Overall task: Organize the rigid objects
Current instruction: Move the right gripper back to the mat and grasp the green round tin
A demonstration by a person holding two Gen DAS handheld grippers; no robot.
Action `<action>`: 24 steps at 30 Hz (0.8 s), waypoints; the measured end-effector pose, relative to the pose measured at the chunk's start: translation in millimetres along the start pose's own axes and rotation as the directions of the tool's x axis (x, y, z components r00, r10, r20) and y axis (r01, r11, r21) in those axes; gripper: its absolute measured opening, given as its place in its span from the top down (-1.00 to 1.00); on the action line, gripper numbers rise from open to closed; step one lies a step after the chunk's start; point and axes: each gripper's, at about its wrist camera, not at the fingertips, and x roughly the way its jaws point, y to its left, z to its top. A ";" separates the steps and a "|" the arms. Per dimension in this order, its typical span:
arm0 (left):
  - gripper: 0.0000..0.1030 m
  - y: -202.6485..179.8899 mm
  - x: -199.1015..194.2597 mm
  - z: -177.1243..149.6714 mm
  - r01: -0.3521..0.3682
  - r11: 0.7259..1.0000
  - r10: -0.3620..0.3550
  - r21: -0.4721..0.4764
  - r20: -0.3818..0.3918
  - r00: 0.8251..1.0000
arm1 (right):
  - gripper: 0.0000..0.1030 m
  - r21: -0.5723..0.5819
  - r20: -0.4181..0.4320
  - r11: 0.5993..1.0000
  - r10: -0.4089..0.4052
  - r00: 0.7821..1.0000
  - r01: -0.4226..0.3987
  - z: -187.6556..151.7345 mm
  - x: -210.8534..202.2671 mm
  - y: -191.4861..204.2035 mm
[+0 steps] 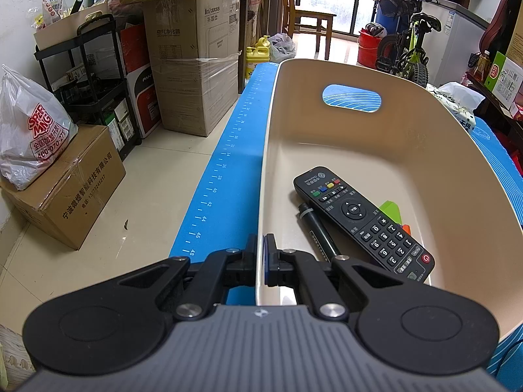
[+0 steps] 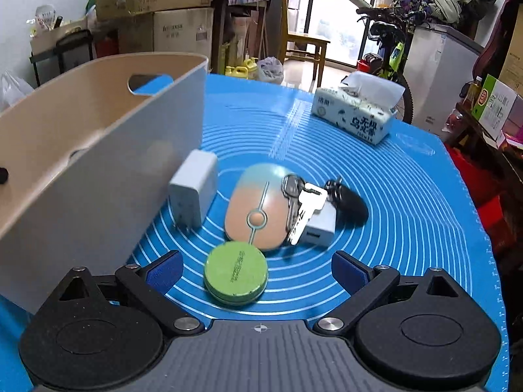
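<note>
A beige bin stands on the blue mat. My left gripper is shut on the bin's near-left rim, one finger inside and one outside. In the bin lie a black remote, a black marker and a green piece. My right gripper is open wide, low over the mat. A round green tin lies between its fingers, untouched. Beyond the tin are a peach mouse, keys, a white adapter, a black fob and a white charger.
The bin's wall rises close to the left of my right gripper. A tissue pack sits at the mat's far right. Cardboard boxes, a black shelf cart and a bicycle stand around the table.
</note>
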 end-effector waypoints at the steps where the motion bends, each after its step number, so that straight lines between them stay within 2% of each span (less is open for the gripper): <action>1: 0.92 0.4 0.0 0.0 0.000 1.000 0.000 0.000 0.000 1.000 | -0.88 0.000 -0.002 1.000 -0.002 1.000 0.002 -1.3 2.3 0.3; 8: 0.92 0.8 0.0 0.0 0.001 1.000 -0.001 0.000 0.000 1.000 | -0.64 0.012 -0.023 1.000 0.007 1.000 -0.007 -9.3 15.4 1.9; 16: 0.92 0.0 0.0 -0.1 0.000 1.000 0.000 0.000 0.000 1.000 | -0.03 -0.011 -0.008 0.999 0.048 0.999 -0.048 -12.9 17.1 9.4; 24: 0.92 -0.6 0.0 -0.2 0.000 1.000 0.000 0.000 0.000 1.000 | -0.03 -0.017 0.040 1.000 0.025 0.999 -0.025 -12.7 6.0 9.1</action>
